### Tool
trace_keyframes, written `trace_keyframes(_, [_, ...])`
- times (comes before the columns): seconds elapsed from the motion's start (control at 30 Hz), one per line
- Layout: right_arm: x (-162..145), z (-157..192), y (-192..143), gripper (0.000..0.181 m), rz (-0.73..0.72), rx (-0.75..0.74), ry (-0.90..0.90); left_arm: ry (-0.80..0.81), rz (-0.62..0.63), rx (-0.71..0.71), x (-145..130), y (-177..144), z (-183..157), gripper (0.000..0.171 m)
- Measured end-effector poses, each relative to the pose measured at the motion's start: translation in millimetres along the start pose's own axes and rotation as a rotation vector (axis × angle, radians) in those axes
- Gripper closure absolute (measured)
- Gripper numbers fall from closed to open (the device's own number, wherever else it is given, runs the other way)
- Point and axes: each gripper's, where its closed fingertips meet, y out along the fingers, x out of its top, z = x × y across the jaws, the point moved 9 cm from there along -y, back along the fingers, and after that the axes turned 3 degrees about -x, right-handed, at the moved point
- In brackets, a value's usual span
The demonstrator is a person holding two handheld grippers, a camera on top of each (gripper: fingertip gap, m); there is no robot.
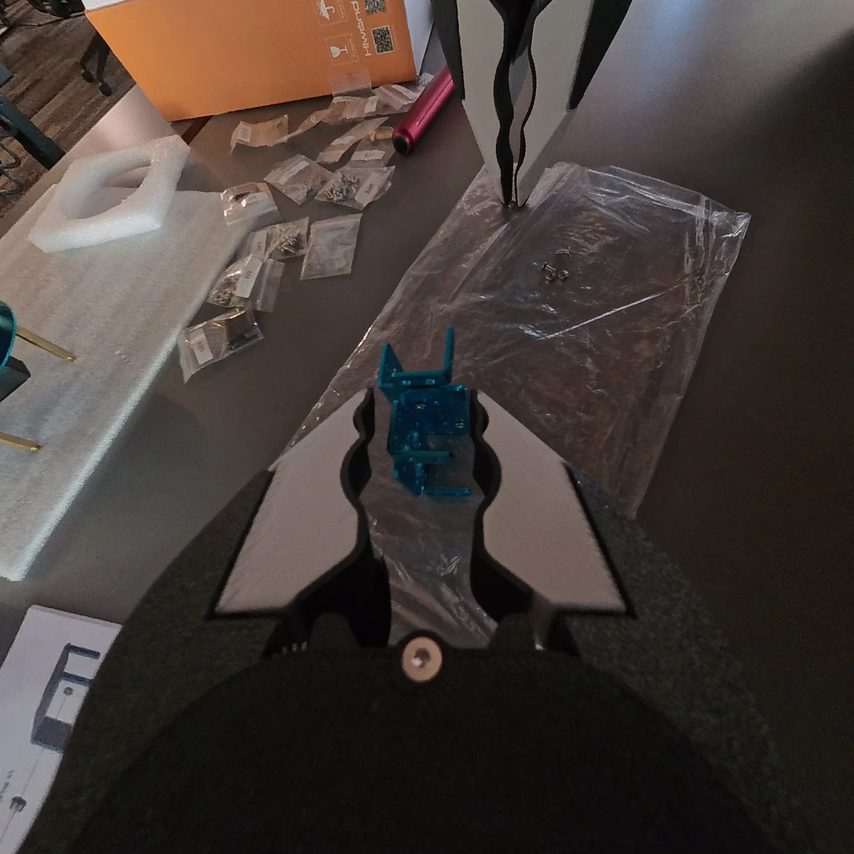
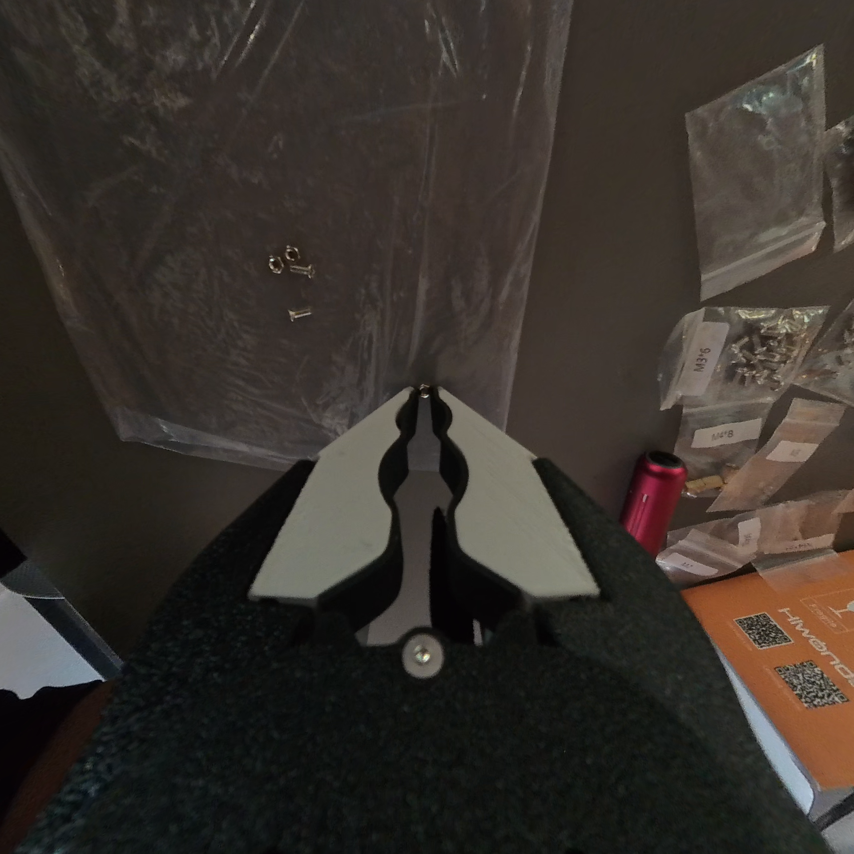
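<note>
The tiny metal piece (image 2: 423, 392) pinched at the right gripper (image 2: 423, 393) tips is too small to name: nut or screw, can't tell. The blue brackets (image 1: 427, 432) are partly masked by the left gripper (image 1: 423, 402) fingers, so contact can't be judged. The orange box (image 1: 249, 51) runs off the top edge. A teal object (image 1: 5, 339) is cut off at the left. Contents of the small bags (image 1: 295, 240) blur together.

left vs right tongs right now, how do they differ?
Left tongs stand open, fingers either side of the blue metal brackets; it is unclear whether they touch them. Right tongs are pinched shut on a tiny metal piece, probably a nut, tips at the near edge of the clear plastic sheet. Left is near the sheet's other end. Both are over that sheet.
</note>
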Motion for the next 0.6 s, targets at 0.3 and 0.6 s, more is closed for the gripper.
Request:
trace_keyframes(0.3, [-2, -1, 0, 0.177, -0.034, -0.016, -0.035, -0.004, 0.001, -0.002, -1, 0, 1, 0.131])
trace_keyframes(0.6, [-8, -9, -14, 0.181, -0.175, 0.027, -0.023, -0.019, -0.029, -0.045, 2, -3, 0, 0.130])
